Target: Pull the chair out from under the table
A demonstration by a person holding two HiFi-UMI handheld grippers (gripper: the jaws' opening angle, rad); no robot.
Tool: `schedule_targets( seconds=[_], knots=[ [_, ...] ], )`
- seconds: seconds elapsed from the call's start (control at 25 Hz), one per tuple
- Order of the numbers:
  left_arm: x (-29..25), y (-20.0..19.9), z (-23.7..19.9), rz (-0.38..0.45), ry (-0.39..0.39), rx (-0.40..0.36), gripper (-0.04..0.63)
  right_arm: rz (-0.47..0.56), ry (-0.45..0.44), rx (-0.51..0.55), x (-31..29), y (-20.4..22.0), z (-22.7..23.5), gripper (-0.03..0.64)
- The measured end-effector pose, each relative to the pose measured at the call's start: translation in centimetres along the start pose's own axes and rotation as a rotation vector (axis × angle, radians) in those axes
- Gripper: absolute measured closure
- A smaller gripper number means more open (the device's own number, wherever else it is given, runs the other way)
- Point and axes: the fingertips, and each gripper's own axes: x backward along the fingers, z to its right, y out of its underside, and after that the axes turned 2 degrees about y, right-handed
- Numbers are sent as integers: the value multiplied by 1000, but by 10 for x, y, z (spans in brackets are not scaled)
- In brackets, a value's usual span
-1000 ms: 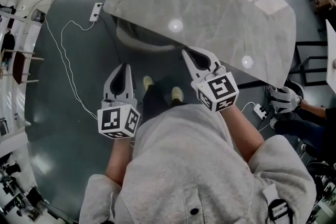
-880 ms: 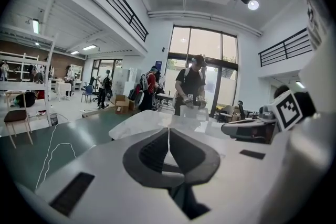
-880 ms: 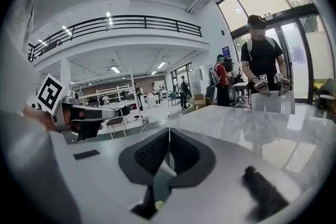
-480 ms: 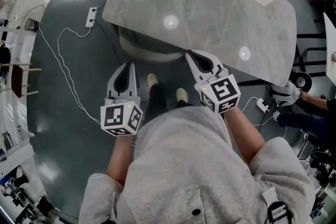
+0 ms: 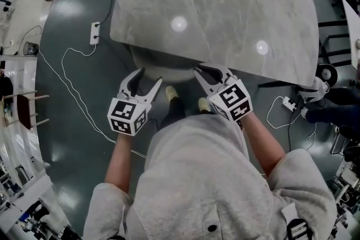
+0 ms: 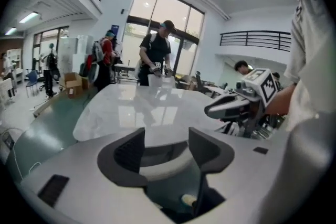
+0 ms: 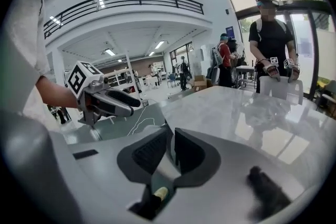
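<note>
The chair (image 5: 163, 63) is tucked under the grey marble table (image 5: 225, 14); only its rounded pale back shows below the near table edge. My left gripper (image 5: 149, 77) is at the left part of that back and its jaws have just been opening. In the left gripper view the left gripper (image 6: 163, 147) stands open, with the chair's curved rim (image 6: 163, 165) showing in the gap, untouched by the pads. My right gripper (image 5: 201, 72) is shut and empty, its tips near the right part of the chair back, close under the table edge. In its own view the right gripper (image 7: 170, 152) holds nothing.
A power strip (image 5: 94, 32) with a long white cable lies on the green floor at left, and another power strip (image 5: 289, 103) lies at right. The person's shoes (image 5: 171, 93) stand just behind the chair. A seated person (image 5: 332, 112) is at the right. People (image 6: 157, 52) stand beyond the table.
Both grippers have moved forward and down toward the chair back at the table's edge. The left gripper's jaws have gone from shut to open. The right gripper stays shut.
</note>
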Motion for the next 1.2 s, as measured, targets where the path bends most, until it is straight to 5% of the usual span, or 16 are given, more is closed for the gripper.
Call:
schedule_targets(
  seconds=[0.08,0.2,0.44,0.56,0.68,0.88,1.0,1.2],
  knots=[
    [-11,15,-6,-83,84,-50,324,-56,-42,-8,-13,12,-6,570],
    [-25,43,-13,-236,198,-187,293,-172,-122,24,-34,37,-21,457],
    [-60,119,-30,-589,415,-505,261,-477,-245,263,-83,112,-44,410],
    [-76,143,-45,-710,445,-672,259,-597,-278,368,-105,143,-45,407],
    [-87,150,-48,-766,463,-780,261,-656,-272,415,-119,161,-39,408],
    [-87,172,-56,-870,506,-1082,291,-760,-245,570,-132,178,-34,408],
    [-91,176,-59,-937,600,-1071,397,-791,-286,632,-134,185,-37,419],
    [-82,188,-55,-1049,793,-1068,380,-800,-308,624,-133,186,-41,419]
  ],
)
